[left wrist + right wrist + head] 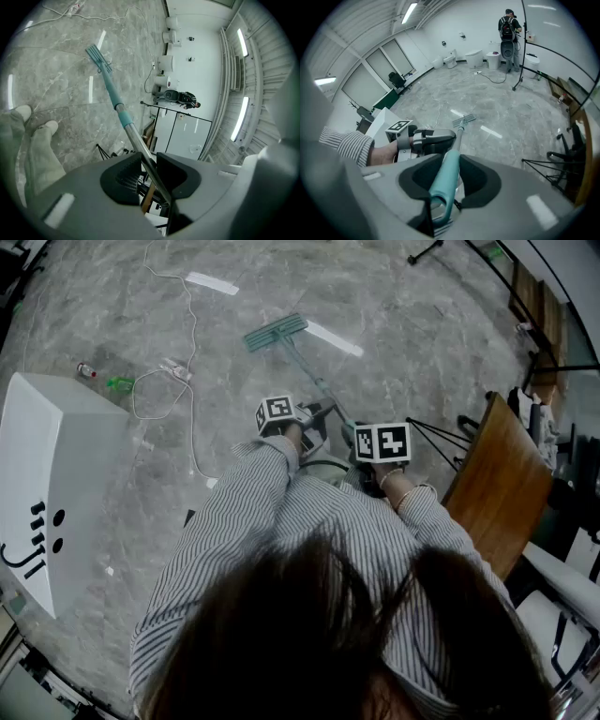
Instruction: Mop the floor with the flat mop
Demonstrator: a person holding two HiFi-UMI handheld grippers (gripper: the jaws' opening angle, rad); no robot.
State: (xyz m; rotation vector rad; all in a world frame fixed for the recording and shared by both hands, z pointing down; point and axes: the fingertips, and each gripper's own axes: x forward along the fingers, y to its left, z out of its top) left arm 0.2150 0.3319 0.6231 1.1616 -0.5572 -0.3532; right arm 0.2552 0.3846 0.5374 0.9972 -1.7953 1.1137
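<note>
"Mopping under way? What are the jaws doing?"

"Both are clamped on the one mop. The left gripper (149, 158) has its jaws shut on the steel pole (136, 138). The right gripper (451, 160) squeezes the teal grip (443, 183) at the top end. The mop head (275, 332) lies flat on the floor (422, 352), well ahead of both jaws."

"Any advice?"

"I'd press the head flat, push in straight overlapping lanes, and steer clear of the cable (190, 381), ahead and left of the left jaws."

"Count?"

"One mop, two grippers, one cable, as far as I can see."
</note>
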